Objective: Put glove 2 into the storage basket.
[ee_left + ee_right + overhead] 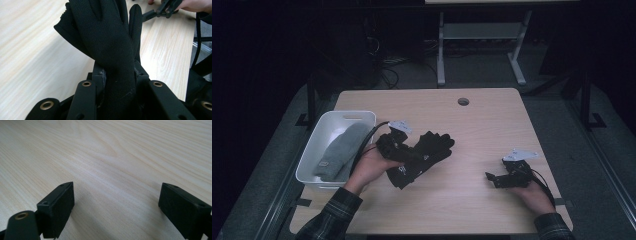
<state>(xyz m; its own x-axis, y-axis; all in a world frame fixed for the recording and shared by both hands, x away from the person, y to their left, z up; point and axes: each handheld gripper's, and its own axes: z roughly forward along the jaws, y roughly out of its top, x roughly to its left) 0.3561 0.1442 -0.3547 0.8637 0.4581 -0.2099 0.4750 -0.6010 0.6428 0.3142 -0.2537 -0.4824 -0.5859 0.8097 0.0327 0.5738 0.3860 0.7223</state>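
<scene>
**Black glove pinched above a pale wood table**

Pale wood grain covers the table (472, 125), which stands on a dark floor with a grey metal frame (482, 45) behind it. Taking the white bin (314, 150) at the table's left edge as the landmark, everything else lies to its right.

Nearest the person, two plaid sleeves (332, 212) come in from the bottom edge. The left hand (371, 167) sits just right of the bin and carries the left gripper (404, 152), whose jaws are clamped on a black glove (424, 150). In the left gripper view the glove (107, 42) runs up from between the jaws, its cuff squeezed between the pads and its fingers pointing away over the wood. In the high view the glove hangs from the gripper beside the bin, near the table's middle; whether its fingertips touch the wood I cannot tell.

Well apart from the bin, near the table's right edge, the right hand (532, 192) holds the right gripper (492, 177) low over the wood. Its jaws stand spread wide, with bare table (112, 157) between them.

Inside the bin lies a grey mitten (339, 150), lengthwise along its floor. Farther off, past the glove, a round hole (463, 101) is cut in the tabletop near its far edge.
</scene>
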